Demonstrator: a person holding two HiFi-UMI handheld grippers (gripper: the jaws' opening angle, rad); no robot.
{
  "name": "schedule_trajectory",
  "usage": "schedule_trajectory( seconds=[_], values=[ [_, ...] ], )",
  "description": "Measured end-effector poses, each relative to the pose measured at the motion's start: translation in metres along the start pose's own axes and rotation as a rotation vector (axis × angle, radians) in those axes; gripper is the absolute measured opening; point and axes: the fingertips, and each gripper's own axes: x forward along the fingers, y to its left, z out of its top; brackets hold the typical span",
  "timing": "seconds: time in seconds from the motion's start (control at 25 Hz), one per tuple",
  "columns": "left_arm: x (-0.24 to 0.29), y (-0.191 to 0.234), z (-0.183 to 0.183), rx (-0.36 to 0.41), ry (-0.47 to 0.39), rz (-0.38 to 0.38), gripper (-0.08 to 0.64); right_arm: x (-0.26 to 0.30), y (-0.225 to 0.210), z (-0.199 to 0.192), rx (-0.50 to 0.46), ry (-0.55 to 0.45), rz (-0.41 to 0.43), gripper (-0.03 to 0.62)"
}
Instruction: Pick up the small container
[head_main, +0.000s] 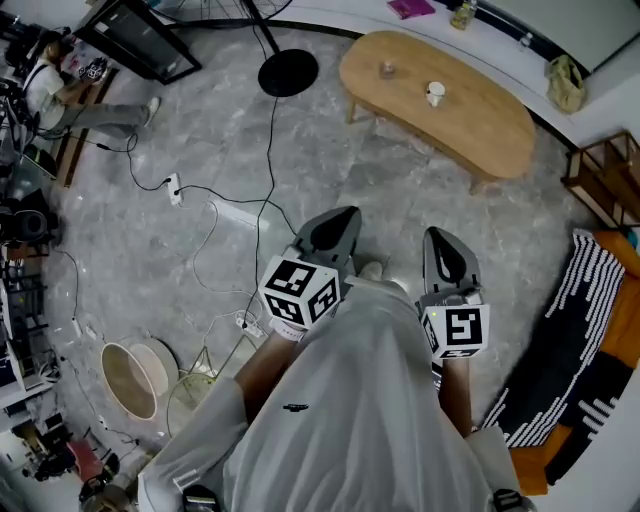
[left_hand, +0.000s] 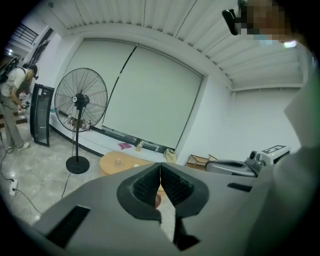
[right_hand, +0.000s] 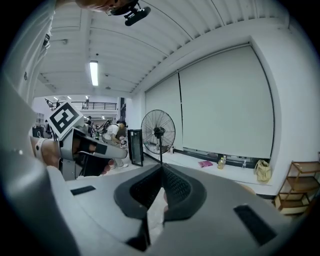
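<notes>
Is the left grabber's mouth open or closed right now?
Closed. In the left gripper view, the left gripper has its two jaws touching at the tips, and nothing is pinched between them.

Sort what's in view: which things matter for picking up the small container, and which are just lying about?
Job: likely the small white container on the wooden table; left claw and right claw, both shut, empty.
Lying about: clear glass-like item on that table; fan base; power strip; striped rug; bag on the ledge.
</notes>
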Motion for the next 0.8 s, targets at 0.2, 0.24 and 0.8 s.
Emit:
schedule_trajectory(
  seconds=[0.2,0.24,0.8],
  values=[
    [0.004,-0.011,-0.001,0.03,0.01,0.001,0.02,-0.009,-0.017,-0.004,0.063,-0.027,-0.031,0.006],
    [0.003,-0.013,-0.001,0.036,0.01,-0.001,0.02,-0.011,-0.019,-0.004,0.063,-0.03,-0.036,0.006],
    [0.036,-0.032,0.011,0.077,0.008,-0.058,0.02,-0.021,-0.047,0.002,0.061,-0.045,-0.103,0.008]
  ],
)
